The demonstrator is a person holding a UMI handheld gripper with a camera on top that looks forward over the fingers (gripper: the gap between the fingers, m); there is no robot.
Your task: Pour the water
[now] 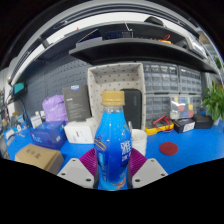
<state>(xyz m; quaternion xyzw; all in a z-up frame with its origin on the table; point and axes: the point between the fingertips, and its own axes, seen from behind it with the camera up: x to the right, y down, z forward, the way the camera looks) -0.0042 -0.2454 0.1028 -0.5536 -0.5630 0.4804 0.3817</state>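
A blue plastic drink bottle (113, 145) with a yellow-orange cap stands upright between my fingers. My gripper (112, 165) is shut on the bottle; both magenta pads (88, 161) press against its sides at label height. The bottle's base is hidden below the fingers. A white cup (138, 141) shows just behind the bottle to its right, mostly hidden by it.
The blue table top (185, 145) carries a cardboard box (38, 157), a blue packet (47, 134), a purple jug (55, 107), white boxes (78, 131), a red disc (168, 148) and a green plant (214, 100). A white lattice crate (116, 85) stands behind, under shelves.
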